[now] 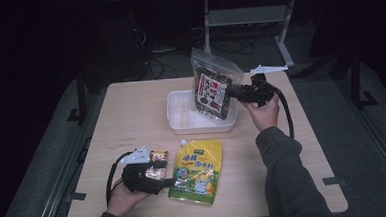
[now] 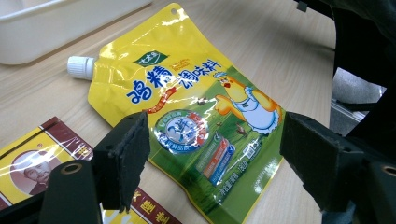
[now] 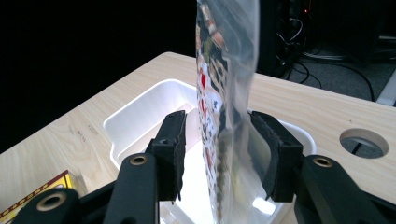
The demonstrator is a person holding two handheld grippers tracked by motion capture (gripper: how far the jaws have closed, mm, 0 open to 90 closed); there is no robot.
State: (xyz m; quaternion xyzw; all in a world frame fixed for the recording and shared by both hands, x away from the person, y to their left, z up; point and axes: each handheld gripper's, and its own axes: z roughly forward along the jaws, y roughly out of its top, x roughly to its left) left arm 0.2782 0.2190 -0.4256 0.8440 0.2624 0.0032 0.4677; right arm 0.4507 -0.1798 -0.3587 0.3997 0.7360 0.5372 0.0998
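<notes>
My right gripper (image 1: 236, 92) has its jaws spread either side of the snack bag (image 1: 213, 87), which stands upright in the white tub (image 1: 179, 120); with nothing clamping it, I think it could tip against the tub wall or flop out. My left gripper (image 2: 212, 154) hangs wide apart over the yellow pouch (image 2: 201, 121), holding nothing. A red-and-yellow packet (image 2: 32, 163) just beside that pouch crowds my left jaw.
</notes>
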